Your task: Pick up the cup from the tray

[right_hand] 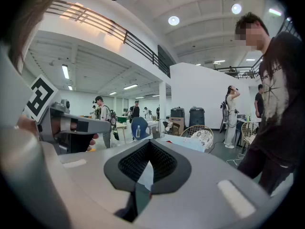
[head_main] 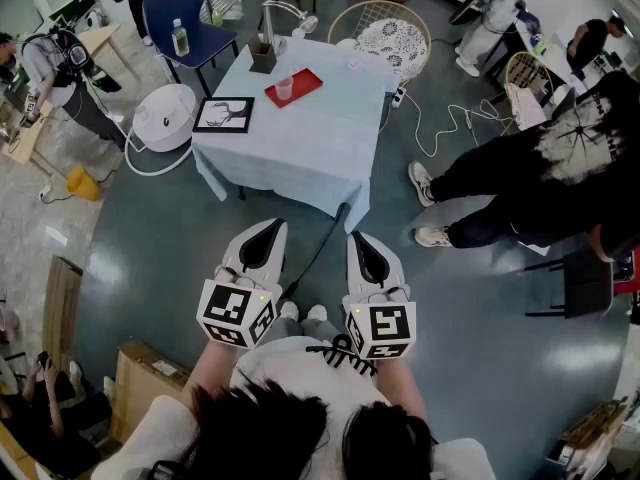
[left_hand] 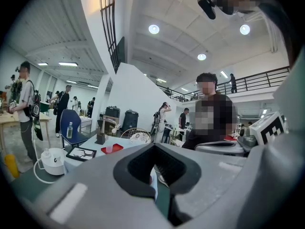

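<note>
Two grippers pressed together, empty: left gripper (head_main: 265, 238) and right gripper (head_main: 363, 248), well apart from the counter (head_main: 290, 143) at twelve o'clock (pink cup (head_main: 284, 88) stands on the red tray (head_main: 306, 82)).

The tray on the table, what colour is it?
The tray is red, clearest in the head view.

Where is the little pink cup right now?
In the head view, the cup stands on the red tray near the table's far edge, right of the framed picture.
</note>
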